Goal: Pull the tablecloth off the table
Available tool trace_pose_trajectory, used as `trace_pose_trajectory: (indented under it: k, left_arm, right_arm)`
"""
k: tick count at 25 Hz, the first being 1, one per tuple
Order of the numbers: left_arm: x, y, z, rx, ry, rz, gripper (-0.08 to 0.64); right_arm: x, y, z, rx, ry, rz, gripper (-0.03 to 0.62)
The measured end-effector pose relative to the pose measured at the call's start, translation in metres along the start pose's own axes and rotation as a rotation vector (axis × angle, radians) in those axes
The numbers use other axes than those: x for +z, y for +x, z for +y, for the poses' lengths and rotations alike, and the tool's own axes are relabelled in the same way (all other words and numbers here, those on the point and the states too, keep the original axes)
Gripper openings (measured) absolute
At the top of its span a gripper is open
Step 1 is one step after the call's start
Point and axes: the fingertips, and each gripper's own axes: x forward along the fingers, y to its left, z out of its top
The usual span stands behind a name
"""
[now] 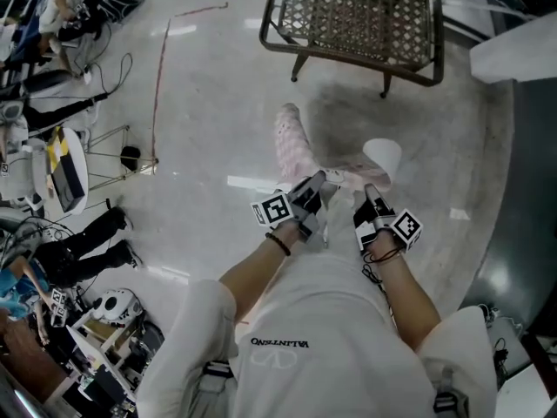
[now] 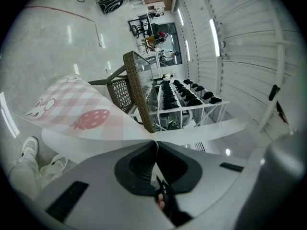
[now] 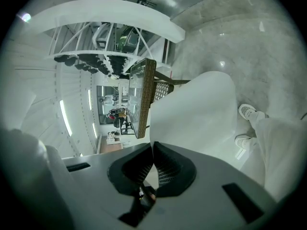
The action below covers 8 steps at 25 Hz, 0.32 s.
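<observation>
White T-shirt (image 1: pixel 339 364) with black lettering (image 1: pixel 280 344) across the chest, short white sleeves (image 1: pixel 196 320). Black band (image 1: pixel 278 244) on left wrist, black cord (image 1: pixel 384 256) on right. White trousers (image 3: pixel 282 139), white sneakers (image 3: pixel 247 111).

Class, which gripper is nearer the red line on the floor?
Left. The left gripper is right of and below the red line in the head view; the right gripper is farther right still. Both clamp the tablecloth.

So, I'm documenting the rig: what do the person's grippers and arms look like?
Both the left gripper and right gripper have grey bodies, black ribbed pads and a white cube with black square markers. Short white sleeves; a black band on the left wrist.
</observation>
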Motion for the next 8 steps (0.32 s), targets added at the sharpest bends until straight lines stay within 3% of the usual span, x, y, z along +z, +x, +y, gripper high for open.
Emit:
trace_pose_trajectory:
  k: [8]
  left_arm:
    - [0.0025, -0.0015, 0.0043, 0.015, 0.012, 0.004, 0.003]
  right_arm:
    - [-0.0026, 0.0033, -0.0013, 0.011, 0.009, -0.001, 0.011]
